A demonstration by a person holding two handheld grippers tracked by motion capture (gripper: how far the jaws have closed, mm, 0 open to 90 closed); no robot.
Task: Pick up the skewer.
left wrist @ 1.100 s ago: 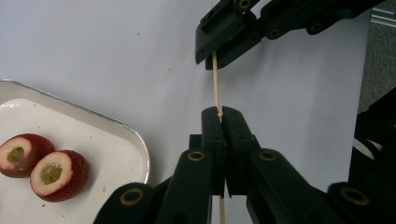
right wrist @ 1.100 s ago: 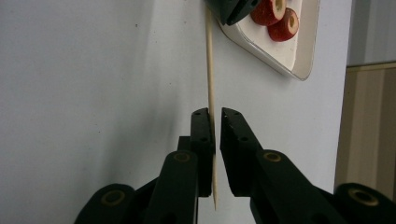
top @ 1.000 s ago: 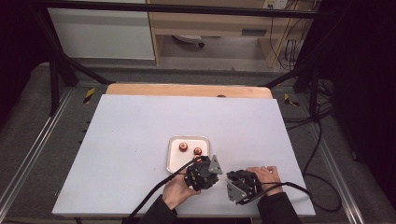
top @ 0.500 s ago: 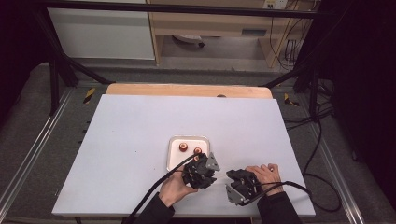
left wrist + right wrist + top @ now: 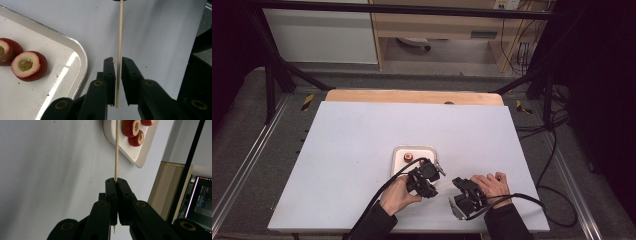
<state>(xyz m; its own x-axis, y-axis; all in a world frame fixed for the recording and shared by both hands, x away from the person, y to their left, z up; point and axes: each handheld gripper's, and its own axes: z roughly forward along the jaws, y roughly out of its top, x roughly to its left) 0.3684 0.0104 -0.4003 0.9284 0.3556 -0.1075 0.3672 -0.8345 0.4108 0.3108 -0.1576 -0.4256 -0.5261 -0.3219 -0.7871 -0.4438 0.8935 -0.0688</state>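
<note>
Right tongs [image 5: 115, 181] pinch the skewer [image 5: 116, 150]; left tongs [image 5: 118, 60], just closing, show a slight gap around it

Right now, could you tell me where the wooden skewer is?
The wooden skewer is clamped in the right gripper, just right of the tray, its far end between the left gripper jaws.

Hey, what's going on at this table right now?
A person works with a gripper in each hand. The right gripper is clamped shut on a thin wooden skewer. The left gripper has the same skewer between its jaws, which have just been closing, but a small gap shows on one side. Beside them, a white tray holds hollowed red fruit pieces.
</note>
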